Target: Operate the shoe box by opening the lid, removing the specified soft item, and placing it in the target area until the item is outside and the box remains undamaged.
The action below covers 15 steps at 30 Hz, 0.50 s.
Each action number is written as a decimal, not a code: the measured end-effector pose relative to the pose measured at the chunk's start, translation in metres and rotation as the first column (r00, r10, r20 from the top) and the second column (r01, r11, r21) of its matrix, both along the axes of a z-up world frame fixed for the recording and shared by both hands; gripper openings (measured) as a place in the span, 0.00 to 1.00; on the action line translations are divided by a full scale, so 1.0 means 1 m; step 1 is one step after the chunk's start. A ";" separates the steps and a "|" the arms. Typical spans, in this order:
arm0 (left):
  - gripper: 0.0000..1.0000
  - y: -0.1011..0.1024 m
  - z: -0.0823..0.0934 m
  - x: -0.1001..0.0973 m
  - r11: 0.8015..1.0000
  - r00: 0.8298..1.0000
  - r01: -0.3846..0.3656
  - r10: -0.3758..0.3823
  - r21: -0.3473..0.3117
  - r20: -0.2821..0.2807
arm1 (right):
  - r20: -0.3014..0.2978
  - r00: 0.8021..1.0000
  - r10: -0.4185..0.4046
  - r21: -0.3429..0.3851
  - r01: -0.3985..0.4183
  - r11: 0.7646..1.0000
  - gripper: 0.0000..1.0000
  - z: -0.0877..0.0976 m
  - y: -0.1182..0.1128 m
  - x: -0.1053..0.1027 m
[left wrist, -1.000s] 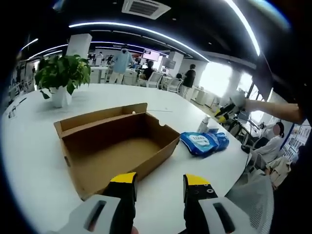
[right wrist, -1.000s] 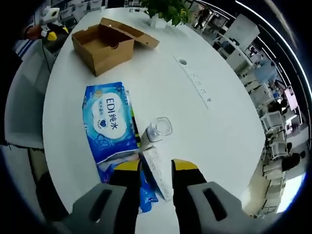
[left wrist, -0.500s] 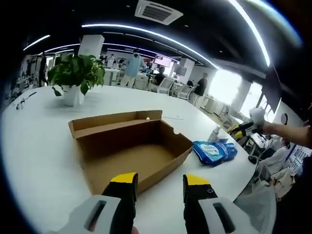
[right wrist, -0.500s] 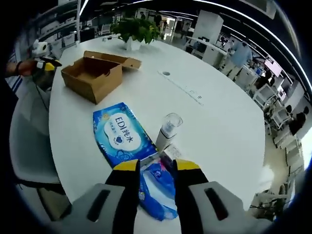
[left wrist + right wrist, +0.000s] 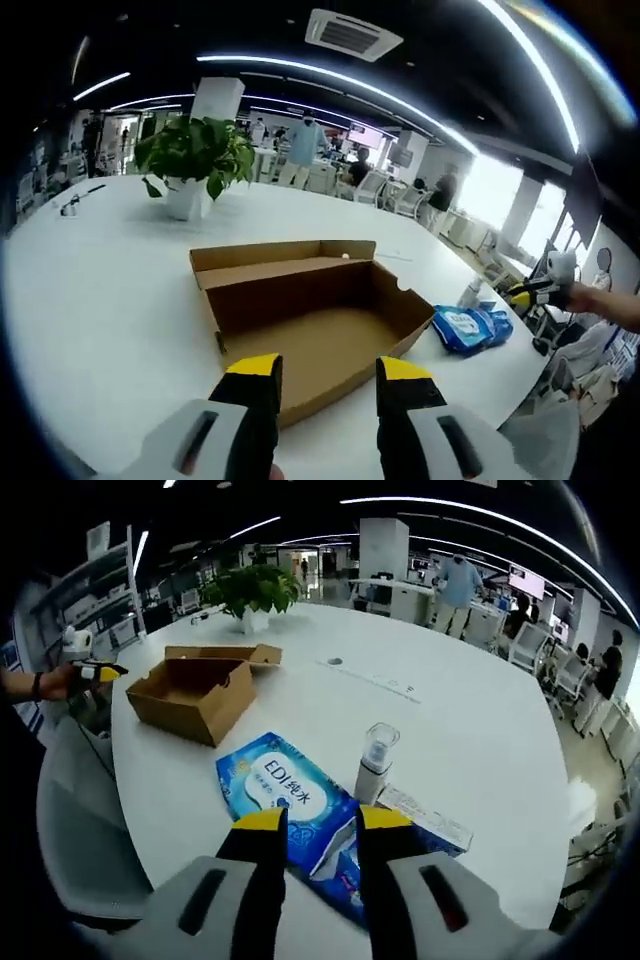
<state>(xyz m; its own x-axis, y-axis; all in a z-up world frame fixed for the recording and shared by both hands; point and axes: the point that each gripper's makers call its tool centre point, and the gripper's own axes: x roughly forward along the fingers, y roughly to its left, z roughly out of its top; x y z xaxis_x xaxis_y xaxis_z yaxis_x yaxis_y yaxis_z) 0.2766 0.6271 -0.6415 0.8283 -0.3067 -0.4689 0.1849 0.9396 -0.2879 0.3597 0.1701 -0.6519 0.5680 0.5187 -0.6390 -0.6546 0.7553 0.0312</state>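
Note:
An open brown cardboard shoe box [image 5: 310,310] sits on the white table [image 5: 90,290], its lid [image 5: 270,255] folded back and nothing visible inside. My left gripper [image 5: 327,372] hovers open just before the box's near wall, empty. A blue soft wipes pack [image 5: 465,325] lies to the box's right, outside it. In the right gripper view that pack [image 5: 290,790] lies flat just ahead of my open, empty right gripper [image 5: 320,822]. The box [image 5: 195,690] stands farther left. A hand holds the right gripper [image 5: 535,292] beyond the table's right edge.
A small clear bottle [image 5: 375,760] stands upright beside the pack, with a flat white carton [image 5: 425,820] next to it. A potted plant [image 5: 195,160] stands behind the box. A power strip [image 5: 370,680] lies mid-table. A grey chair [image 5: 80,830] stands at the table's edge.
Both views have shifted with the hands. The right gripper view has tilted up from looking down on the pack to looking across the table. Box and pack lie where they were; both jaw gaps are unchanged.

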 end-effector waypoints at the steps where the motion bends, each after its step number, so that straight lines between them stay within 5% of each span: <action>1: 0.38 0.004 0.000 0.001 1.000 1.000 -0.015 0.015 0.001 0.001 | -0.001 1.000 0.001 0.015 0.000 1.000 0.26 0.001 0.005 -0.002; 15: 0.38 0.042 -0.029 0.014 0.979 0.983 -0.170 0.176 0.110 -0.055 | -0.020 0.994 0.105 0.096 -0.102 0.990 0.29 -0.005 0.075 -0.025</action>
<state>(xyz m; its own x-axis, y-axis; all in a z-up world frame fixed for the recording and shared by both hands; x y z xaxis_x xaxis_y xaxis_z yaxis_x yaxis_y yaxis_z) 0.2906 0.6696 -0.6709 0.8317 -0.1082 -0.5446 0.0013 0.9812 -0.1928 0.3344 0.2452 -0.6565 0.4926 0.6327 -0.5976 -0.7273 0.6764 0.1166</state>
